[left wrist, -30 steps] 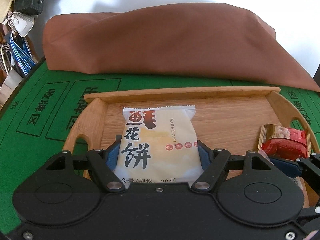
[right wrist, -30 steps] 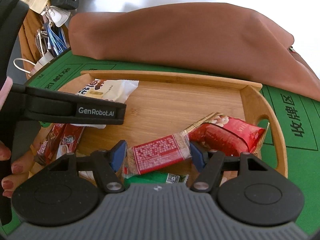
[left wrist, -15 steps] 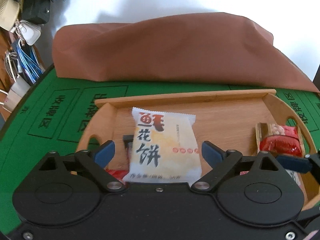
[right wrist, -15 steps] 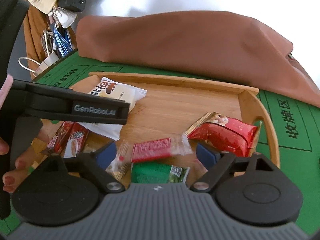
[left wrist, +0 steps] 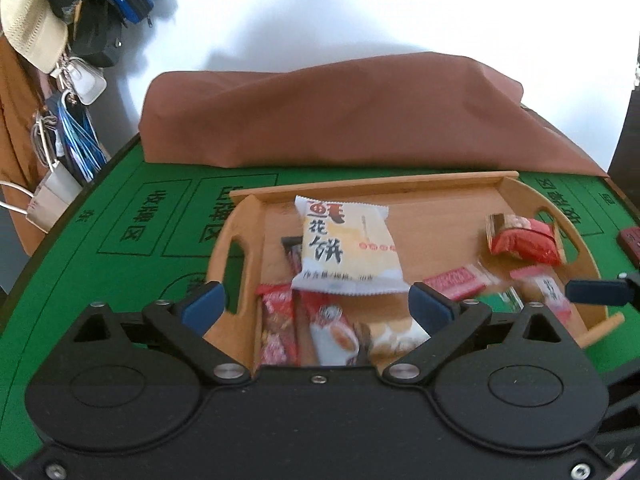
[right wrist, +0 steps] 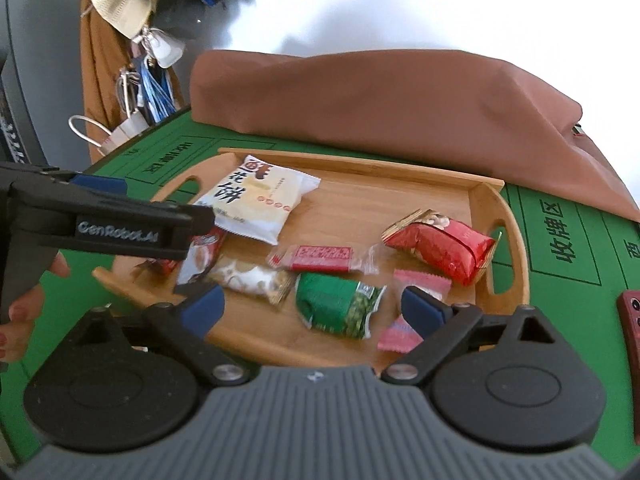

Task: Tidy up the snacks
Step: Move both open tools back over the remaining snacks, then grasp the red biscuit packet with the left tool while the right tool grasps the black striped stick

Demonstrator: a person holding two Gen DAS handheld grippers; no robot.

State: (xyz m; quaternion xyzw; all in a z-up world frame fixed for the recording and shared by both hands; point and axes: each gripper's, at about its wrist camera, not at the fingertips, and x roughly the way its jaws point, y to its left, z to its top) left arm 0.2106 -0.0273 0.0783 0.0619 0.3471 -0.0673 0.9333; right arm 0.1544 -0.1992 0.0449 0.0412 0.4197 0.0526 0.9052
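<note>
Both grippers hang over the near edge of a wooden tray that sits on a green surface printed with Chinese characters. The left gripper has its blue fingers spread wide and holds nothing; between them lie the tray's near-left snacks. The right gripper is likewise released, its fingers apart and empty, with a green pack lying between them on the tray.

All the snacks rest inside the tray. A white pastry pack with dark characters lies toward the far left corner, tilted. Just in front of it are a red-and-white sachet and a pale wrapped bar, touching each other. A flat red bar in clear wrap lies in the middle, beside the green pack. A puffy red pack sits near the right handle, and a small pink sachet lies just in front of it, partly hidden behind the right finger.

In the left wrist view a red striped stick lies along the tray's left wall, beside the sachet.

Behind the tray a brown cloth covers a long mound. At the surface's right edge sits a dark red object.
</note>
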